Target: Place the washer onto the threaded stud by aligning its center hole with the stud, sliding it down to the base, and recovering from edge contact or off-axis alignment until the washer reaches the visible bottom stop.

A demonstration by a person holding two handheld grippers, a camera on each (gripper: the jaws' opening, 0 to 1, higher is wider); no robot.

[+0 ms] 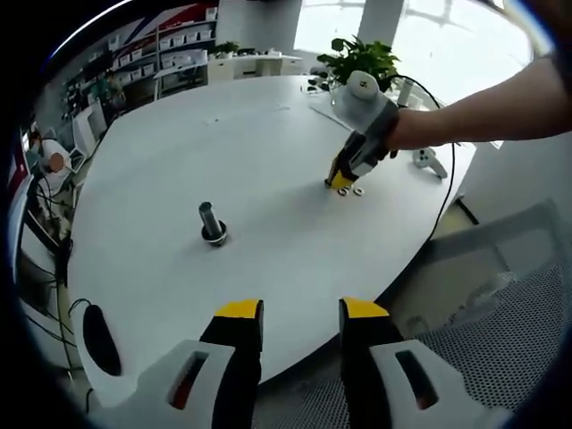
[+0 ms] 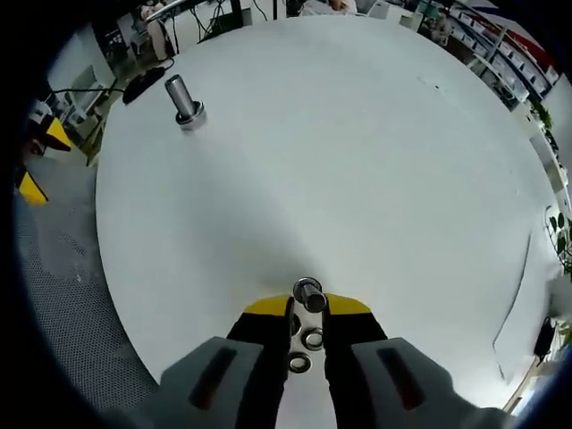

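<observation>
While the left gripper [image 1: 301,313] hangs open off the table [image 1: 268,170] edge, the stud [image 1: 211,222] stands upright mid-table. Right gripper view: right gripper [image 2: 307,308] pinches a washer [image 2: 309,294]; two washers [image 2: 307,350] lie between its jaws.

Both grippers have grey bodies, black fingers [image 1: 237,357] tipped yellow, red slot markings.

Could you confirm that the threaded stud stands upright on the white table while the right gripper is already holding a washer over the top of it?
Not quite. The threaded stud does stand upright on the white table, but the right gripper is not over it. In the left gripper view the gripper is down at the loose washers, well apart from the stud. The right gripper view shows the stud far across the table.
</observation>
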